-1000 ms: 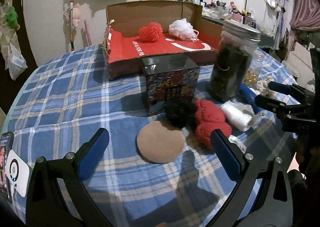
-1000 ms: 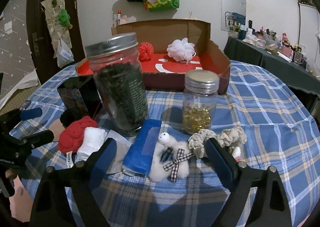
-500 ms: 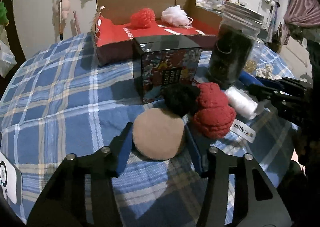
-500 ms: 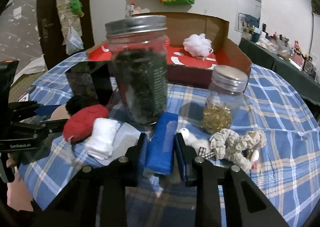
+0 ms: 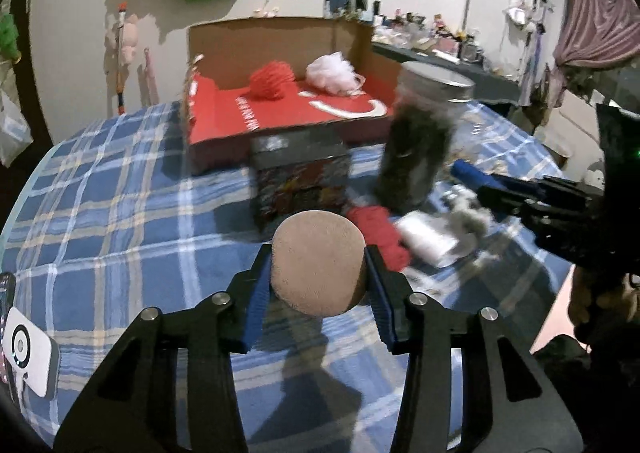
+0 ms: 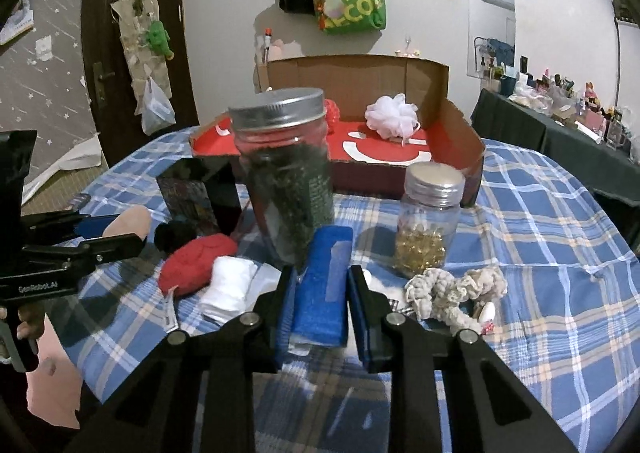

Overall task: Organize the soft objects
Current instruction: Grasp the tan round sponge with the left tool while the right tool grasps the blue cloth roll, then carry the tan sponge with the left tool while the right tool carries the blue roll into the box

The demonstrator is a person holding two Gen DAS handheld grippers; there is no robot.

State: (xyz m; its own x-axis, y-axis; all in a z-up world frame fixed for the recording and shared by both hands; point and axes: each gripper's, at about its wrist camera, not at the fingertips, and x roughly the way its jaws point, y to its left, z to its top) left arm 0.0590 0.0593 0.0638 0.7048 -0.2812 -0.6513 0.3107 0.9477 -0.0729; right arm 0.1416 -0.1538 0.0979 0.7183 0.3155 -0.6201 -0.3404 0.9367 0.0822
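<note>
My left gripper [image 5: 318,273] is shut on a round tan sponge pad [image 5: 318,262] and holds it above the plaid tablecloth. My right gripper [image 6: 322,285] is shut on a blue folded cloth [image 6: 324,285] in front of the big jar. A red knit item [image 6: 196,264], a white rolled cloth [image 6: 229,285], a black pom [image 6: 174,234] and a grey knit scrunchie [image 6: 452,291] lie on the cloth. The open red cardboard box [image 5: 224,129] at the back holds a red puff [image 5: 272,83] and a white puff [image 5: 330,73].
A tall jar of dark leaves [image 6: 288,177], a small jar of yellow capsules [image 6: 428,221] and a dark printed box [image 5: 300,177] stand between the grippers and the cardboard box. A phone [image 5: 24,349] lies at the table's left edge.
Both grippers went from open to shut. The left one closed on the tan pad and lifted it off the table. The right one closed on the blue cloth.
</note>
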